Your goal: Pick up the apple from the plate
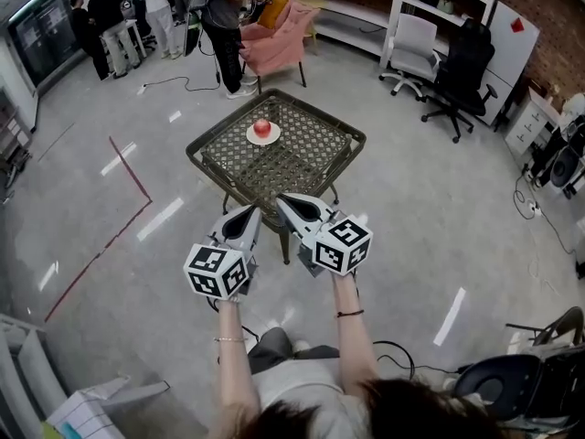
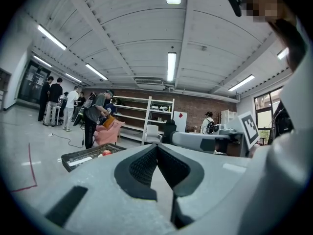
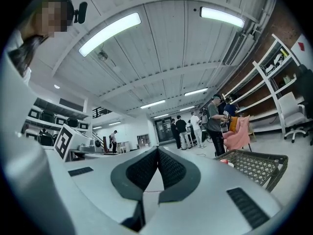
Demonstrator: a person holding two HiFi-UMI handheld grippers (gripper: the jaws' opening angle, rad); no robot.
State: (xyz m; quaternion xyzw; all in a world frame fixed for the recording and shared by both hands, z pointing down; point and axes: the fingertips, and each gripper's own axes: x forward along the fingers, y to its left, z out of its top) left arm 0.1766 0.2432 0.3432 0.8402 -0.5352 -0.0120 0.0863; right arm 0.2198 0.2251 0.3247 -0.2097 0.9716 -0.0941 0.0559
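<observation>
Currently left claw (image 1: 246, 212) and right claw (image 1: 282, 200) are both closed, empty, side by side near the worktop (image 1: 306, 158). The apple (image 1: 262, 128) sits on its plate (image 1: 251, 139), well apart.

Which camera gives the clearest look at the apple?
The head view: it looks down on the whole apple on its white plate. The left gripper view shows only a small red sliver, seen side-on; the right gripper view, a tiny speck.

Right tongs (image 3: 157, 150) closed, empty, woven table (image 3: 255, 166) at right
</observation>
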